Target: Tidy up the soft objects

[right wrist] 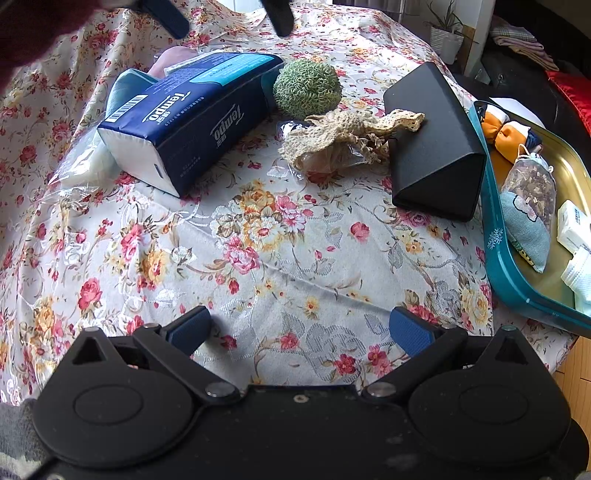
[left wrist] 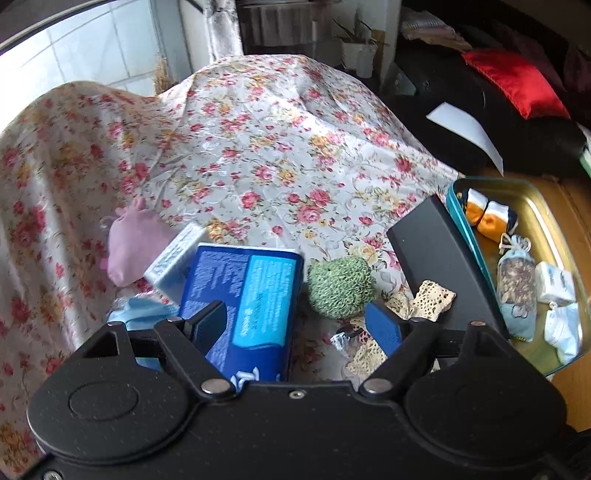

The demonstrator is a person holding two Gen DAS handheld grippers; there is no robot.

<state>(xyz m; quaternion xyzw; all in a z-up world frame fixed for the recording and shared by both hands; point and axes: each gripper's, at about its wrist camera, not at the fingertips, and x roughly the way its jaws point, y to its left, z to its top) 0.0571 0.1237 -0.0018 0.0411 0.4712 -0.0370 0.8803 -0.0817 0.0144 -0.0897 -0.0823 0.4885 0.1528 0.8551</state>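
Note:
A dark blue tissue pack (left wrist: 240, 295) (right wrist: 184, 114) lies on the floral tablecloth (right wrist: 258, 240). My left gripper (left wrist: 297, 325) (right wrist: 223, 16) hovers over its far end, open, with the pads clear of it. Beside the pack sit a green knitted ball (left wrist: 340, 288) (right wrist: 306, 88) and a cream lace piece (left wrist: 432, 295) (right wrist: 343, 136). A pink pouch (left wrist: 133, 247) and a small white tissue pack (left wrist: 177, 258) lie behind the blue pack. My right gripper (right wrist: 299, 330) stands open over bare cloth near the front.
A black case (right wrist: 436, 147) lies beside a teal tin tray (right wrist: 495, 236) at the right edge, which holds an orange-white pouch (right wrist: 506, 133), a herb sachet (right wrist: 532, 184) and small white packs. A clear plastic bag (right wrist: 85, 162) lies left of the blue pack. A red cushion (left wrist: 517, 81) is behind.

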